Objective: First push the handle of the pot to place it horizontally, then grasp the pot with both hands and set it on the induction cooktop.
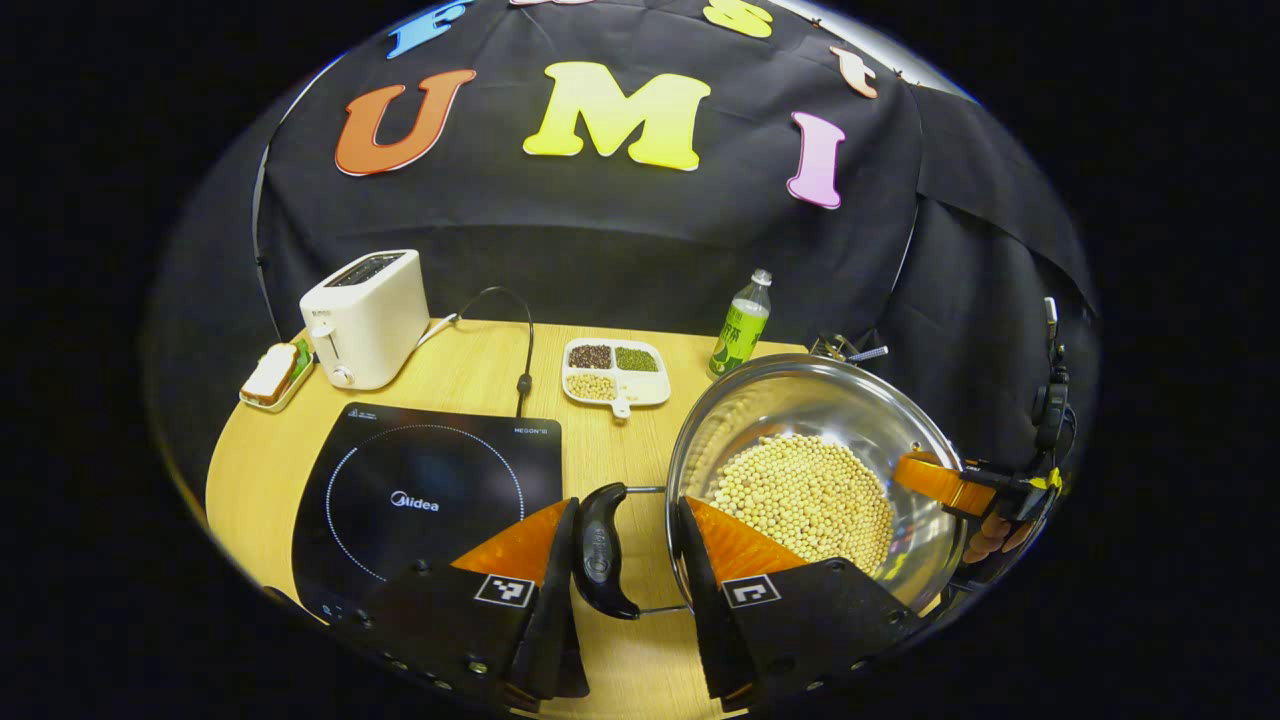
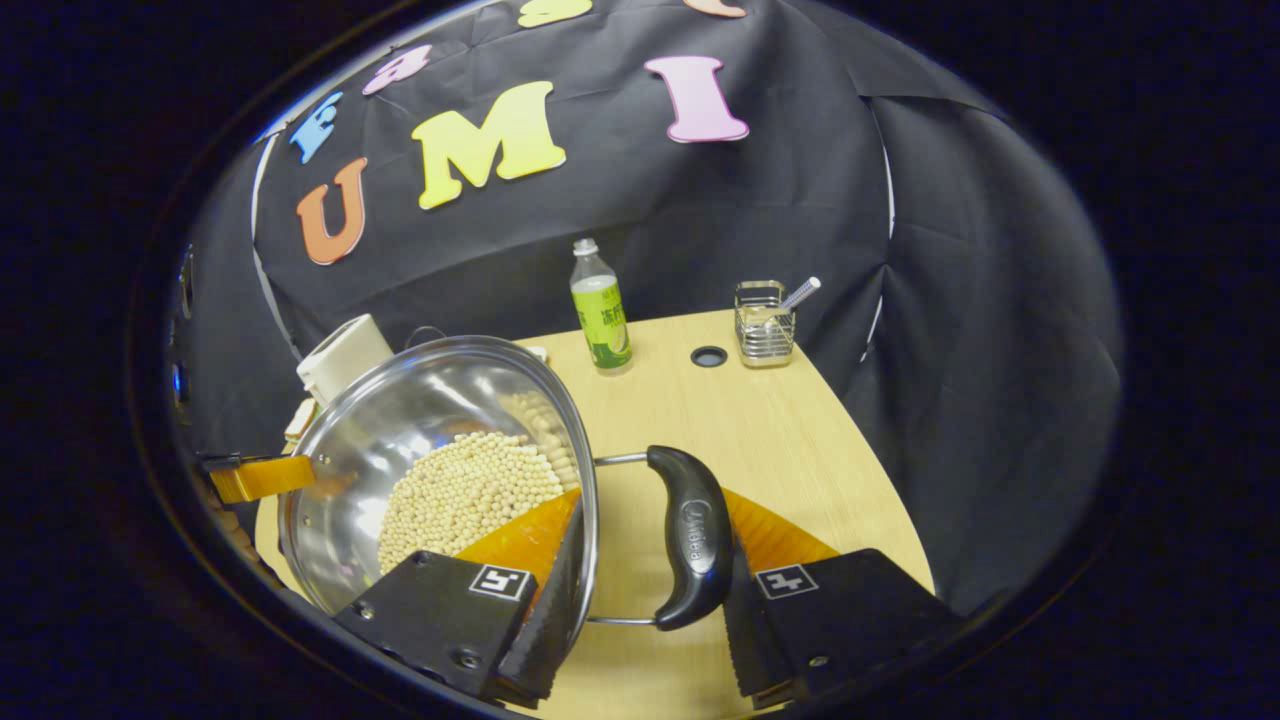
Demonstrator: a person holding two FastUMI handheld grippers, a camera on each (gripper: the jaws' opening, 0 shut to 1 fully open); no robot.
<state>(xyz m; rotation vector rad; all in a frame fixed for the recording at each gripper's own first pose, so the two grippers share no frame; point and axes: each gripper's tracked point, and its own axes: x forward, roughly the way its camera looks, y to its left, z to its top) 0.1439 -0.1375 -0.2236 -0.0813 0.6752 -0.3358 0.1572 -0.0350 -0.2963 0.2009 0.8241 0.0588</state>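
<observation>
The pot (image 1: 810, 480), full of pale beans (image 1: 805, 500), sits lower right in the left gripper view. The left claw (image 1: 625, 560) stands narrow around its black handle (image 1: 600, 550), stamped "Midea". The cooktop (image 1: 430, 495), lower left on the counter (image 1: 480, 370), also reads "Midea". In the right gripper view, lower centre, the right claw (image 2: 650, 560) straddles the other handle (image 2: 695, 535); whether it grips I cannot tell.

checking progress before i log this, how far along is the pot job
Done: both pot handles lie level. In hand: the left gripper and right gripper each straddle a handle; the grip isn't confirmable. Left: carrying the pot of beans onto the induction cooktop, which is bare.
</observation>
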